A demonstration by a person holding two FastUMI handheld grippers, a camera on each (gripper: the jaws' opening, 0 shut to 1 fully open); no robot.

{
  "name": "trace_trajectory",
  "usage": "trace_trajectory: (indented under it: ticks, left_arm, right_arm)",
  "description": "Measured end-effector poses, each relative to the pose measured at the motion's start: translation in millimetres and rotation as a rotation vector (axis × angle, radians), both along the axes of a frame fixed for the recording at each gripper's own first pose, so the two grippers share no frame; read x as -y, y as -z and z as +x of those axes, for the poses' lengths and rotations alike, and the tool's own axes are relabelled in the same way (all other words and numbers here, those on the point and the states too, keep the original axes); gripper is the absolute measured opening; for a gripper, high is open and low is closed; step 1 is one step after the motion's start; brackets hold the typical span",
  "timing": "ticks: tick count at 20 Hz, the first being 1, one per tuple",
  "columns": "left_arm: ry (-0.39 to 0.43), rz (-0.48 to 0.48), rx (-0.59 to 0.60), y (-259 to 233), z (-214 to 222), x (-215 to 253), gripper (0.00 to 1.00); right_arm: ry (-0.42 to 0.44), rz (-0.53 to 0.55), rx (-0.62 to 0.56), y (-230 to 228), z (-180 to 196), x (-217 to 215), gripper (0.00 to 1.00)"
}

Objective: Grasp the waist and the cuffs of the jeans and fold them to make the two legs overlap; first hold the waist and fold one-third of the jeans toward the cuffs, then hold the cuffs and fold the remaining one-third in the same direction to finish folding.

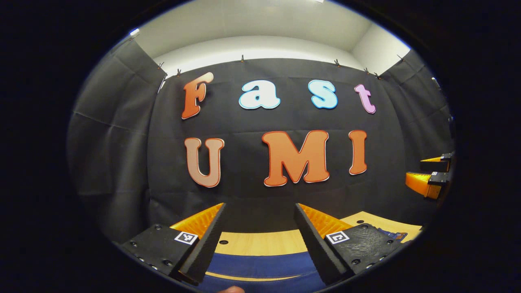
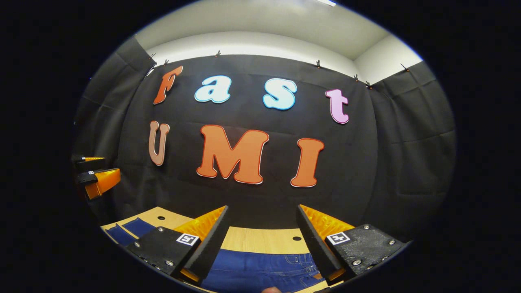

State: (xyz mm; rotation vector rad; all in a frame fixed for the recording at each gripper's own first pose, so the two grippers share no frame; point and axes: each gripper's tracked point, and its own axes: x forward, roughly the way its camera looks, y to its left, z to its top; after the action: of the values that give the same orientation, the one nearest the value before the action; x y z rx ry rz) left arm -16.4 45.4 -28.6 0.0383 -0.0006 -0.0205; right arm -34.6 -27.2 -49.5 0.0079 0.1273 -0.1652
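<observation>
both grippers, left (image 1: 260, 211) and right (image 2: 262, 213), hover with fingers spread above the jeans (image 2: 260, 266) on the table (image 2: 264, 240); pinching perhaps only one denim layer would skew the fold.

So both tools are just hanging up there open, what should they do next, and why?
Probably lower both toward the jeans. The left tool and right tool are open, face the booth wall, and hold nothing, while the denim lies flat on the wooden table below them. Nothing can be folded until the waist and cuffs are gripped.
</observation>
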Motion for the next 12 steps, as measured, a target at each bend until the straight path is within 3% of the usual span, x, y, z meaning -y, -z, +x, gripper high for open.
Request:
trace_trajectory:
  ticks: [6, 7, 9, 12]
  left_arm:
    - [-0.028, -0.015, -0.076, 38, -5, -38, 0.98]
    - [-0.035, -0.022, -0.101, 48, -5, -46, 0.98]
    - [-0.061, -0.035, -0.150, 67, -7, -64, 0.99]
    - [-0.094, -0.077, -0.231, 104, -10, -84, 0.99]
  right_arm:
    - [0.086, 0.011, -0.076, 22, -10, 15, 1.00]
    - [0.109, 0.015, -0.097, 29, -14, 23, 0.94]
    - [0.146, 0.029, -0.135, 42, -20, 36, 1.00]
    - [0.190, 0.013, -0.218, 70, -30, 62, 0.98]
